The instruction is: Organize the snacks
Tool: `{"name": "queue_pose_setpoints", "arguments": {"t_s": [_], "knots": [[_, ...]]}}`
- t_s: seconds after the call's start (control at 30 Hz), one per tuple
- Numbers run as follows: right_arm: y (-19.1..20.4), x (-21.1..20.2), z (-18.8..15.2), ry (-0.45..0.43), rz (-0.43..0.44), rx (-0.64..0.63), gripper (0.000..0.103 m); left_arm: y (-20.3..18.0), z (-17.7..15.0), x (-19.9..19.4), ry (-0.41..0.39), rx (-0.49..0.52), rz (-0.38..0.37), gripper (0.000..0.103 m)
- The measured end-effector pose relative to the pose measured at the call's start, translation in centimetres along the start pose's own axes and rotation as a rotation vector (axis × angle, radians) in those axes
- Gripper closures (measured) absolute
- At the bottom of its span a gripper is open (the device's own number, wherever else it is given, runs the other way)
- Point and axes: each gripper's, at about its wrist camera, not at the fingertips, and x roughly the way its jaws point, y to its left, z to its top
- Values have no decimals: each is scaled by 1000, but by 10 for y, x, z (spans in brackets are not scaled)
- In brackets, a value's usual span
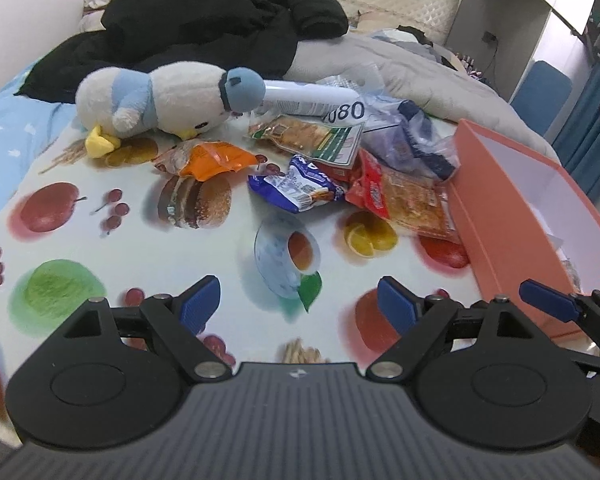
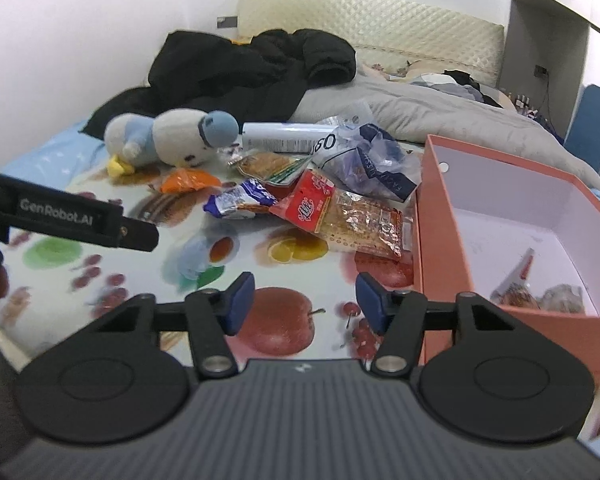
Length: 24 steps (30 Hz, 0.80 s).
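Note:
Several snack packets lie in a heap on the fruit-print sheet: an orange packet (image 1: pixel 212 158), a blue one (image 1: pixel 300 188) (image 2: pixel 240 200), a red cracker pack (image 1: pixel 404 196) (image 2: pixel 352 216), a green-edged cracker pack (image 1: pixel 312 134) and a clear bag with dark blue print (image 2: pixel 372 160). A white tube (image 1: pixel 312 100) lies behind them. The salmon-pink box (image 1: pixel 512 216) (image 2: pixel 432 216) stands open to the right, with two wrapped snacks (image 2: pixel 516 288) in its near corner. My left gripper (image 1: pixel 298 300) is open and empty, short of the heap. My right gripper (image 2: pixel 306 304) is open with nothing between its pads, beside the box's left wall.
A white and blue plush bird (image 1: pixel 160 96) lies left of the heap. A black jacket (image 1: pixel 204 20) and a grey blanket (image 1: pixel 400 68) cover the far half of the bed. The left gripper's black body (image 2: pixel 80 216) shows at the left of the right wrist view.

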Motion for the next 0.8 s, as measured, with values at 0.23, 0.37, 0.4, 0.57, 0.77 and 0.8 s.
{"name": "queue_pose_setpoints", "arguments": {"t_s": [0.23, 0.37, 0.4, 0.57, 0.77, 0.8], "knots": [[2, 57, 4, 32, -7, -77, 59, 10, 10, 57, 26, -23, 4, 15], [6, 88, 7, 45, -18, -125, 60, 17, 17, 82, 38, -40, -7, 16], [7, 94, 8, 47, -19, -137, 60, 19, 20, 88, 39, -43, -11, 16], [15, 128, 11, 49, -32, -216, 68, 27, 34, 115, 40, -90, -49, 19], [27, 157, 16, 19, -68, -325, 70, 28, 47, 135, 20, -96, -81, 28], [29, 160, 16, 11, -76, -343, 70, 28, 48, 137, 16, -99, -85, 31]]}}
